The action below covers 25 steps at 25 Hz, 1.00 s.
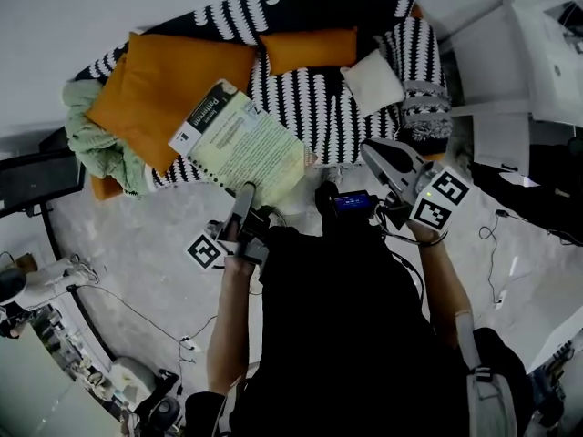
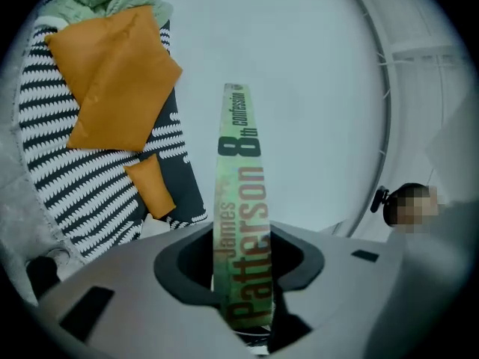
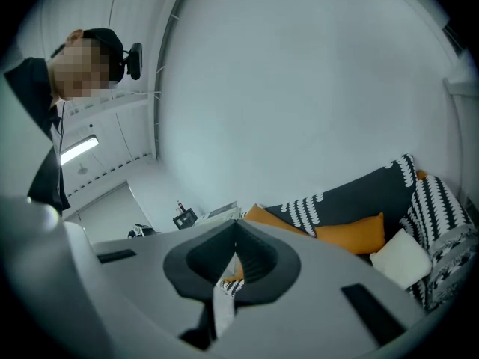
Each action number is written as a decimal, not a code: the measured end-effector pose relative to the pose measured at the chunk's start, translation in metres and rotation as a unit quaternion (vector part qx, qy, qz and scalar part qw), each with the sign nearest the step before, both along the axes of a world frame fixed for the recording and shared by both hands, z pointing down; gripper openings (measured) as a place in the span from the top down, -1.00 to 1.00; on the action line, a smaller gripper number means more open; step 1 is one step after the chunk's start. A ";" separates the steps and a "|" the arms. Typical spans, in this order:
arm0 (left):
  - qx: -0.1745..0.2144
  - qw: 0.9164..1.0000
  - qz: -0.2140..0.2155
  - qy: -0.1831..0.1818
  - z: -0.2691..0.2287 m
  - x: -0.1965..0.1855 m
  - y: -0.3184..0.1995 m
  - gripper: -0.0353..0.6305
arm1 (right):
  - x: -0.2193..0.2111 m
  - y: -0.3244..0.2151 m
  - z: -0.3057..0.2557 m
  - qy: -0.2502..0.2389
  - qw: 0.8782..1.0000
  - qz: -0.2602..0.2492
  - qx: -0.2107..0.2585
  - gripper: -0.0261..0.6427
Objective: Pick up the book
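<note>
The book [image 1: 241, 139], a pale green paperback, is held up off the sofa [image 1: 314, 98], tilted with its cover facing me. My left gripper [image 1: 244, 200] is shut on its lower edge. In the left gripper view the book's green spine [image 2: 241, 193] stands upright between the jaws of the left gripper [image 2: 241, 275]. My right gripper [image 1: 372, 151] hovers to the right of the book, apart from it, near the sofa's front edge. Its jaws look shut with nothing between them in the right gripper view [image 3: 232, 264].
The black-and-white patterned sofa carries a large orange cushion [image 1: 164, 89], a smaller orange one [image 1: 310, 48], a white cushion [image 1: 372, 80] and a green blanket [image 1: 91, 144]. White furniture [image 1: 519, 62] stands at the right. Cables [image 1: 127, 308] lie on the marble floor.
</note>
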<state>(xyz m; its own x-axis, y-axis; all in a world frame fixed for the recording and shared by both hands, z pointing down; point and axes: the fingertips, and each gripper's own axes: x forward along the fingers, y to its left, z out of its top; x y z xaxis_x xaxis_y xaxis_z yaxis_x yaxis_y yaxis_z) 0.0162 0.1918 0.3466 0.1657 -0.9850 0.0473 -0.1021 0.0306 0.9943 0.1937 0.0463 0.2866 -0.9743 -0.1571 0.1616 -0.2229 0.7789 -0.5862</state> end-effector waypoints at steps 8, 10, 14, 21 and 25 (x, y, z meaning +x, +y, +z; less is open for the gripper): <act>0.041 0.999 -0.022 0.024 -0.015 -0.023 0.092 0.40 | -0.013 0.091 -0.015 -0.003 0.999 0.032 0.023 0.87; 0.054 0.998 -0.023 0.028 -0.021 -0.029 0.128 0.40 | -0.019 0.131 -0.021 -0.004 0.998 0.044 0.033 0.87; 0.066 0.997 -0.011 0.035 -0.021 -0.035 0.166 0.40 | -0.026 0.177 -0.023 0.000 0.997 0.069 0.044 0.87; 0.062 0.997 0.031 0.027 -0.019 -0.044 0.244 0.40 | -0.033 0.276 -0.019 0.018 0.994 0.094 0.046 0.87; 0.061 0.996 0.039 0.042 -0.017 -0.046 0.289 0.40 | -0.034 0.335 -0.018 0.028 0.993 0.107 0.051 0.87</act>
<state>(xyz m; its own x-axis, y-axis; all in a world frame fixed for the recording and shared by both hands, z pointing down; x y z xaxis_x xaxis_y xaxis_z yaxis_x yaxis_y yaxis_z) -0.0301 0.4811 0.3301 0.2405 -0.9665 -0.0895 -0.0149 -0.0958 0.9953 0.1597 0.3810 0.2684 -0.9068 -0.3776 0.1877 -0.4196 0.7647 -0.4890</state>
